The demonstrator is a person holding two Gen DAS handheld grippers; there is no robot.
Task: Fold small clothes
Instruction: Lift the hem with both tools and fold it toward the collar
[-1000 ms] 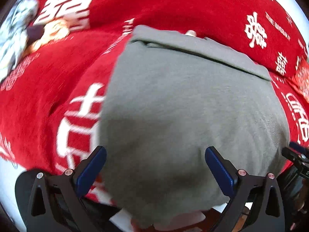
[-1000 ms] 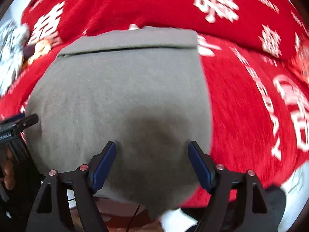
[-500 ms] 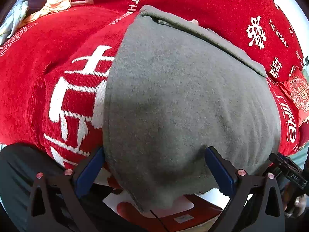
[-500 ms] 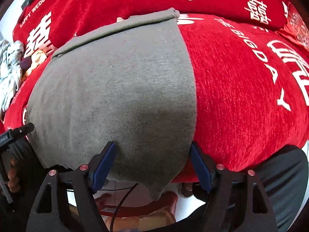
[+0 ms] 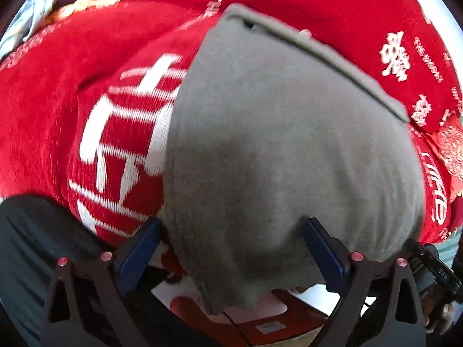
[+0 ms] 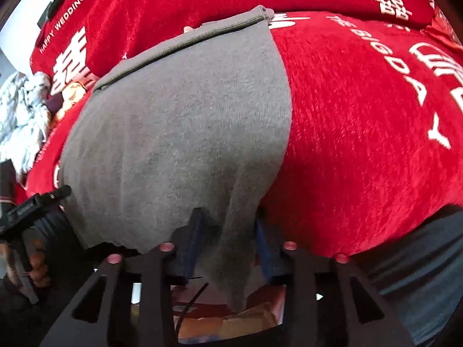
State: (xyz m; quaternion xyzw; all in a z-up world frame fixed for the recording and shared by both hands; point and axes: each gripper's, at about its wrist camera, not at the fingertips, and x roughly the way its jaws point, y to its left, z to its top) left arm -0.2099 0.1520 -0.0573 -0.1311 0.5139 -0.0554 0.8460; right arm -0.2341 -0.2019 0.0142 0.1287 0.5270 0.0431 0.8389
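Right gripper (image 6: 228, 237) just closing, pinching near corner of grey garment (image 6: 179, 133) on red printed cloth (image 6: 361, 133); left gripper (image 5: 231, 248) spread wide astride its hem.

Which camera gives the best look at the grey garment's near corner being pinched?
The right wrist view: the grey garment bunches between the narrowed jaws. The left wrist view shows its near edge hanging between wide jaws.

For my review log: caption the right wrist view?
Right gripper closing around gray garment's near edge on red cloth.
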